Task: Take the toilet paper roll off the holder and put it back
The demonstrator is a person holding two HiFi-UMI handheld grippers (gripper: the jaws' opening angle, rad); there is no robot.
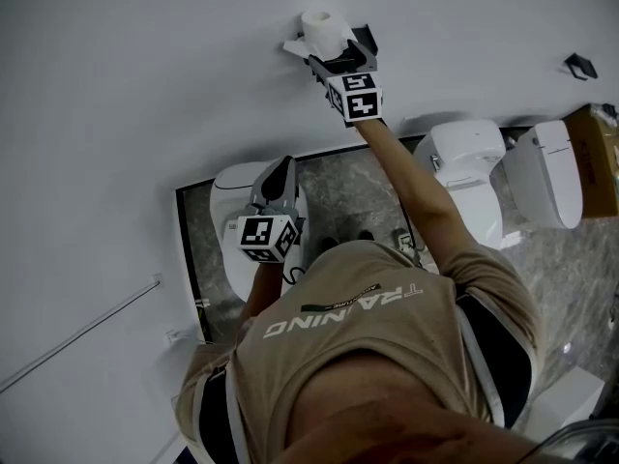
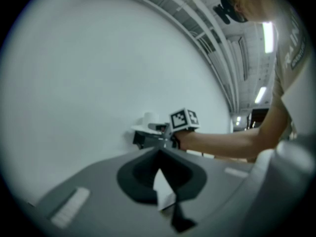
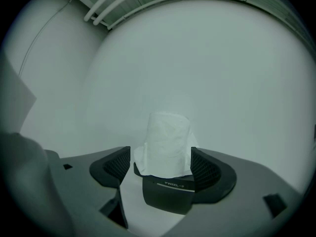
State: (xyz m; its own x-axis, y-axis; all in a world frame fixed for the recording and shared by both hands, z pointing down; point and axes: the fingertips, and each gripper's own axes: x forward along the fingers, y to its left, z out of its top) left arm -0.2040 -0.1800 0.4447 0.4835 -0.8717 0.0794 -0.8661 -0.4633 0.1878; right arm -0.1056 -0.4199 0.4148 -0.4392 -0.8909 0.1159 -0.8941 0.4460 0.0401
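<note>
The white toilet paper roll [image 1: 319, 25] [image 3: 165, 142] stands on the black holder [image 1: 362, 39] [image 3: 168, 192] fixed to the white wall. A loose sheet hangs from it on the left. My right gripper [image 1: 334, 61] [image 3: 162, 164] reaches up to the roll, open, with one jaw on each side. The right pad [image 3: 200, 168] sits against the roll and a small gap shows at the left pad. My left gripper [image 1: 276, 177] [image 2: 159, 154] hangs lower over a toilet, shut with nothing in it. Its view shows the roll [image 2: 148, 118] and the right gripper [image 2: 160, 128] from afar.
A white toilet [image 1: 227, 196] stands under my left gripper, two more toilets [image 1: 466, 162] [image 1: 546, 174] to the right. A thin grab bar [image 1: 77, 332] is on the wall at lower left, a second black fitting [image 1: 580, 64] at upper right, a cardboard box [image 1: 602, 153] beside it.
</note>
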